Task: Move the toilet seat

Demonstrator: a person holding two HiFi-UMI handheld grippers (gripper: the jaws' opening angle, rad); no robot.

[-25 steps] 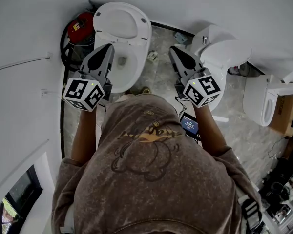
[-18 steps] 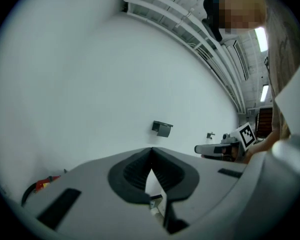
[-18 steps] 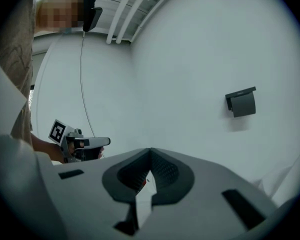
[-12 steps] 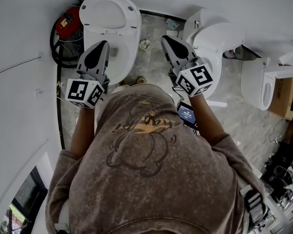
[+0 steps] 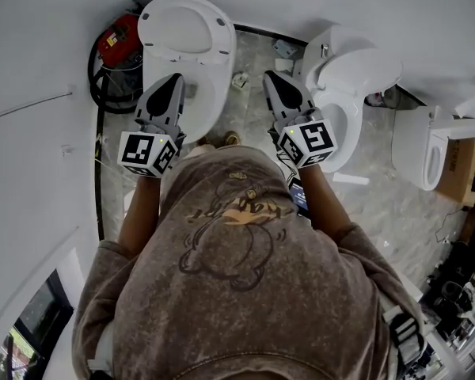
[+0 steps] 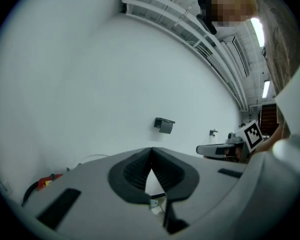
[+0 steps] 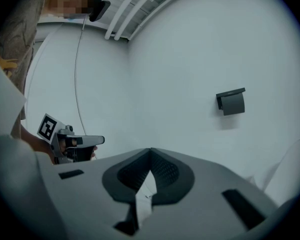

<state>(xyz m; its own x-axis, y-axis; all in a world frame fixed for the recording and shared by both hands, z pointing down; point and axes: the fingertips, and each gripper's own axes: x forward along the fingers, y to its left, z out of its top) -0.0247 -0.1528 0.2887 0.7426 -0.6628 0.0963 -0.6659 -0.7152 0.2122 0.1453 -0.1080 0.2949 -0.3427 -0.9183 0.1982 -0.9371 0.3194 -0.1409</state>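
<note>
A white toilet stands at the far left by the wall, its seat and lid raised upright. My left gripper hovers over the bowl's near left rim, jaws shut and empty. My right gripper hangs over the floor gap between this toilet and a second toilet, also shut with nothing in it. In the left gripper view the shut tips point at the bare white wall. The right gripper view shows the same, with its tips pressed together.
A red device with a black hose sits left of the toilet. A third toilet stands at far right beside a cardboard box. A dark wall holder hangs on the wall. The floor is marble tile.
Both grippers stay shut and held out in front. The head view has shifted a little, and the right gripper has drawn slightly nearer the body.
</note>
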